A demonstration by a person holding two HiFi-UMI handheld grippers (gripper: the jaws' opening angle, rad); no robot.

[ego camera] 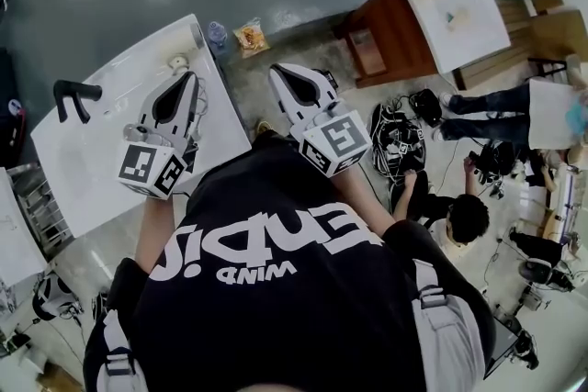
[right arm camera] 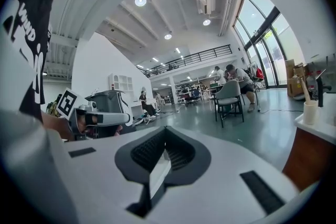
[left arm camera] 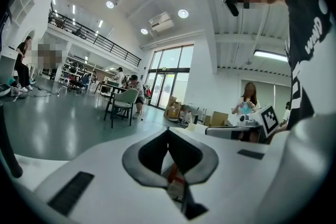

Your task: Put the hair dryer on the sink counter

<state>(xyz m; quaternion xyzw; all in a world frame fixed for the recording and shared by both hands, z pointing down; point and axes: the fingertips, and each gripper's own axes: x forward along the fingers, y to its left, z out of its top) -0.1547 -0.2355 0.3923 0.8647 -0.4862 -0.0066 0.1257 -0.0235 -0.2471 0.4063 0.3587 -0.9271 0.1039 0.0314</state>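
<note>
I cannot make out a hair dryer for certain in any view. The white sink counter (ego camera: pixel 101 170) lies at the left, with a black T-shaped fixture (ego camera: pixel 73 96) standing on it. My left gripper (ego camera: pixel 188 80) hovers over the counter's right part, its jaws shut with nothing held (left arm camera: pixel 168 131). The right gripper (ego camera: pixel 277 71) is held beside it, past the counter's edge and over the floor. Its jaws (right arm camera: pixel 165 129) also meet at the tips and are empty. Both point roughly level into the hall.
A bottle (ego camera: pixel 216 34) and a snack bag (ego camera: pixel 250 38) sit just beyond the counter's far corner. A second white counter on a brown cabinet (ego camera: pixel 390 32) stands at the right, with a cup (right arm camera: pixel 311 111). People sit among cables on the floor (ego camera: pixel 459 216).
</note>
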